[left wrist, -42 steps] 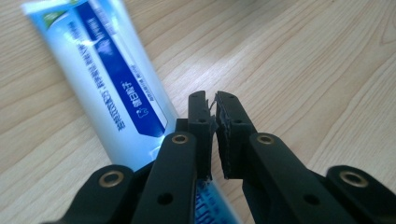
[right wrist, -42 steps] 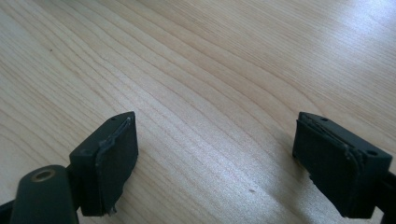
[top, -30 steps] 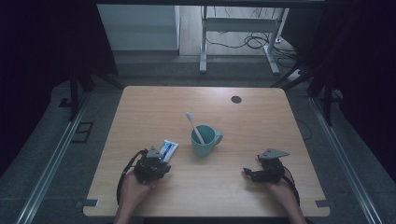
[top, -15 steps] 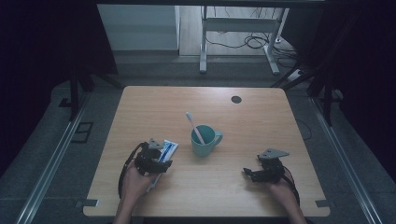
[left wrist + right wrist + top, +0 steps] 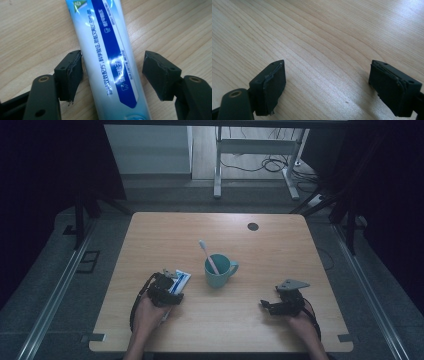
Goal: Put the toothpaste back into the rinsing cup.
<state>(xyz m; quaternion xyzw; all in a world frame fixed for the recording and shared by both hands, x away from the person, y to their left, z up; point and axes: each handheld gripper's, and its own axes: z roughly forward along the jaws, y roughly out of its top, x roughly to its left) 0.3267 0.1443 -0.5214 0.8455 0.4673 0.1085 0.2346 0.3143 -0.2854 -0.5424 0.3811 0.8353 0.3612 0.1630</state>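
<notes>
Taking the teal mug (image 5: 218, 271) as my marker, my left gripper (image 5: 165, 291) sits just to its left, down over the toothpaste tube (image 5: 110, 57), which lies flat on the wooden table (image 5: 280, 250) beside the mug. In the left gripper view the jaws stand wide open astride the tube: one pad is right at the tube's edge, perhaps brushing it, while the other stands off with bare wood between, so I hold nothing yet. I judge the risk here is an off-centre close: the near pad would shove the slick tube sideways or roll it before the far pad arrives, and I would pinch only an edge. A hard squeeze could also dent the soft tube. If the tube skids right, it could knock the mug, where a toothbrush (image 5: 207, 255) leans and might tip out. Well to the mug's right, my right gripper (image 5: 272, 306) rests low at the table with its jaws spread wide over bare wood, empty.
</notes>
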